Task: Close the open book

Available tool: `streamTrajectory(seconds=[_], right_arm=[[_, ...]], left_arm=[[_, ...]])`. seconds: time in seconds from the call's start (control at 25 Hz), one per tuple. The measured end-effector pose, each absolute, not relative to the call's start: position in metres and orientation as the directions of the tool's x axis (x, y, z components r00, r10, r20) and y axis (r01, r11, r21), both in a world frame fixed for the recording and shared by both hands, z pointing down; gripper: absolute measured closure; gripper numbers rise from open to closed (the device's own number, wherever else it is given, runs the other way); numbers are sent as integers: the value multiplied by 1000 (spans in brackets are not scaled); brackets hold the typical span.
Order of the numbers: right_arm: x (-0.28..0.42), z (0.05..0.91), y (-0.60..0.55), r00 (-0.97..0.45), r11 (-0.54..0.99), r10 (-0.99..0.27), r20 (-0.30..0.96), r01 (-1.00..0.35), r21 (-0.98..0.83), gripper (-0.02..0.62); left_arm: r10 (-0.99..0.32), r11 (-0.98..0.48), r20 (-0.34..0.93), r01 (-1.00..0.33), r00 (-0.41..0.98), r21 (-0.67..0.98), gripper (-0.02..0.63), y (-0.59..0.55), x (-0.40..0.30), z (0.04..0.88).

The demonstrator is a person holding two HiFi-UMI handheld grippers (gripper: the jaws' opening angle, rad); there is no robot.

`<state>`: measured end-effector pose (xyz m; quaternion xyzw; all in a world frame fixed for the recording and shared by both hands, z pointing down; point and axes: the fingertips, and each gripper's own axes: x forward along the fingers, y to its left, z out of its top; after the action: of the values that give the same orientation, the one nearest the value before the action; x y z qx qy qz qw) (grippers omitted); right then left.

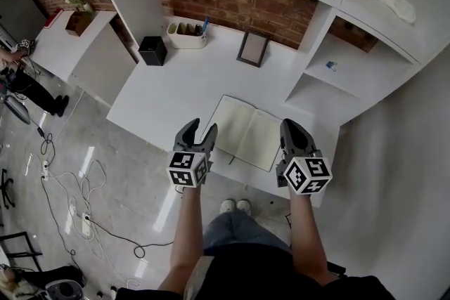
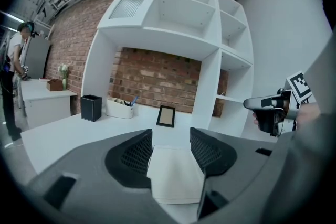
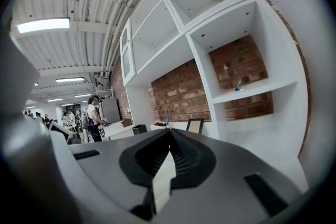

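Head view: the open book (image 1: 246, 131) lies flat on the white surface (image 1: 176, 88), close to the front edge. The left hand-held gripper (image 1: 202, 130) is just beside the book's left edge, and the right hand-held gripper (image 1: 294, 130) is just beside its right edge. A picture frame (image 1: 253, 49) stands behind the book.

Left gripper view: the jaws of the left hand-held gripper (image 2: 171, 136) are spread, and a pale page of the book (image 2: 176, 176) shows between them, lower down.

Right gripper view: the jaws of the right hand-held gripper (image 3: 168, 134) are pressed together at the tips. Only a thin white strip shows between them.
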<state>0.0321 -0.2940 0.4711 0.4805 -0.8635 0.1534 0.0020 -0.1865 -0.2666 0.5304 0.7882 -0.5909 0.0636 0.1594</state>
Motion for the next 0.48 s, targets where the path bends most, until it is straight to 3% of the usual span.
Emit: streamTrajectory(seconds=[0.48], right_arm=[[37,485,-301,-562,505,-807,184,-817,-279,597]], left_arm=[[-775,-313,515,-930,366,191,410,-283,-192,595]])
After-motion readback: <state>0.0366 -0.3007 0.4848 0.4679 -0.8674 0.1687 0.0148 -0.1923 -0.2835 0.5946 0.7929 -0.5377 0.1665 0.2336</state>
